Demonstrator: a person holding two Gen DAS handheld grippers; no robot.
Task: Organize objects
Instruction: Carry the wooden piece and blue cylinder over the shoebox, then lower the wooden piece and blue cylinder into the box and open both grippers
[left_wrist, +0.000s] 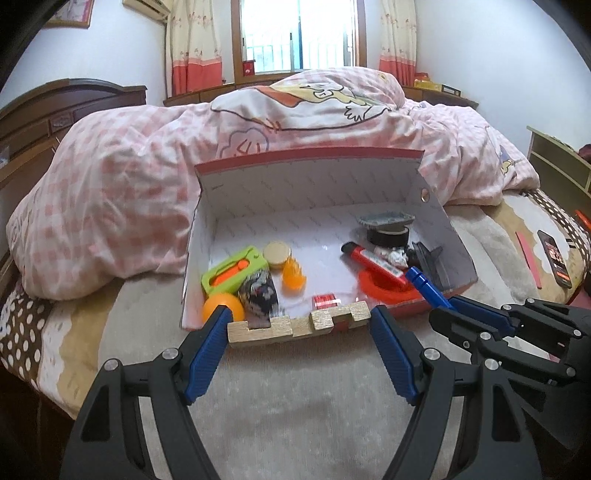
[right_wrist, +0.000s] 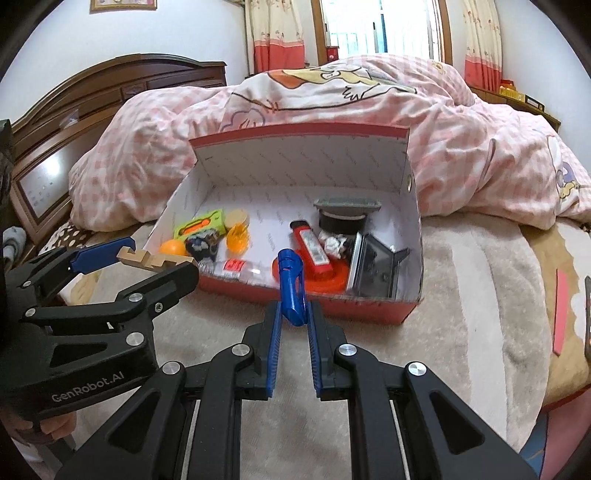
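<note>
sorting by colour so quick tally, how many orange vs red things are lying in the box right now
orange: 2, the ball and the small cup
red: 3, the tube, the ring and the small packet
total: 5, all in the box

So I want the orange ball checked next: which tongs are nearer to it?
Left. The left tongs, holding the wooden block, sit just in front of the orange ball; the right tongs, gripping the blue piece, are farther right.
</note>
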